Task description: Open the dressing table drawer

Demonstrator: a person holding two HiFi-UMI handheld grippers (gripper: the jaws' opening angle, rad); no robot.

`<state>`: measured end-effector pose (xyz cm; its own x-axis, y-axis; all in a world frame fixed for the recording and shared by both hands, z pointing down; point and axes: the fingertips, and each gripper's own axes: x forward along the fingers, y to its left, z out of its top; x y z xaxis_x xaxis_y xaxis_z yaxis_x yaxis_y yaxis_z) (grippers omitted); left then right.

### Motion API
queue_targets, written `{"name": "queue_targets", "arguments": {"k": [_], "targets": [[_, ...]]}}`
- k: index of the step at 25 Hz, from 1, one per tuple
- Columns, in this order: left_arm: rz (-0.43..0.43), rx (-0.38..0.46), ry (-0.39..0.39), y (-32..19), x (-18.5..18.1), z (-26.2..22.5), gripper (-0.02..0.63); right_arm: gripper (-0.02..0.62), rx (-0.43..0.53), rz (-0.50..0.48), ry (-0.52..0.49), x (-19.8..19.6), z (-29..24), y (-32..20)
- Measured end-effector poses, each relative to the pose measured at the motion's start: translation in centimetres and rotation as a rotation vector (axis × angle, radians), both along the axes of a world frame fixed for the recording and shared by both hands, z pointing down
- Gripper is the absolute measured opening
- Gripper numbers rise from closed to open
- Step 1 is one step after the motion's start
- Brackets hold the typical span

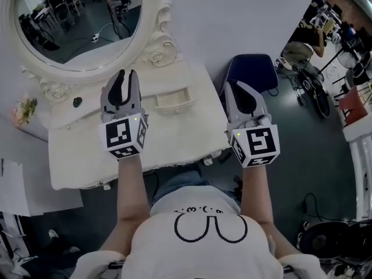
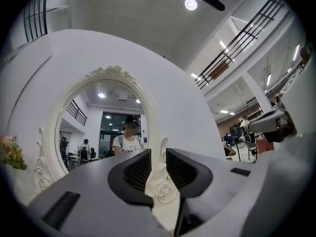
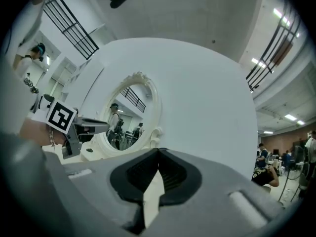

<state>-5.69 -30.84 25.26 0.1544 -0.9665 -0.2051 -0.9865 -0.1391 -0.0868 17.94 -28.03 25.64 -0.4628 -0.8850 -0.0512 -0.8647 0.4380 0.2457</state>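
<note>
Both bare forearms reach straight forward from a white T-shirt (image 1: 203, 237), and each hand holds its tool about level, pointing towards the oval mirror (image 1: 75, 22); the left gripper (image 1: 127, 79) hovers over the white dressing table (image 1: 174, 141), its jaws a narrow gap apart with nothing between them; the right gripper (image 1: 232, 92) hangs past the table's right edge, before a blue chair (image 1: 256, 68), its jaw tips together and empty; the small drawer (image 1: 172, 100) sits on the tabletop between the two tools, seemingly pulled out, touched by neither; each cube carries black-and-white square markers; the shirt's small lettering is too fine to read.
</note>
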Motion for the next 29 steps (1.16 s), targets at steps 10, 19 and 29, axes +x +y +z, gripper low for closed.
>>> {"name": "queue_targets", "arguments": {"k": [10, 19, 29], "targets": [[0.043, 0.013, -0.028, 1.1, 0.7, -0.2, -0.003, -0.003, 0.002, -0.003, -0.005, -0.7, -0.1, 0.1], [0.074, 0.01, -0.04, 1.5, 1.0, 0.2, -0.003, -0.003, -0.012, -0.008, -0.014, -1.4, 0.5, 0.3], [0.063, -0.006, -0.03, 2.9, 0.4, 0.8, -0.002, -0.003, -0.024, -0.023, 0.01, -1.8, 1.7, 1.3]]}}
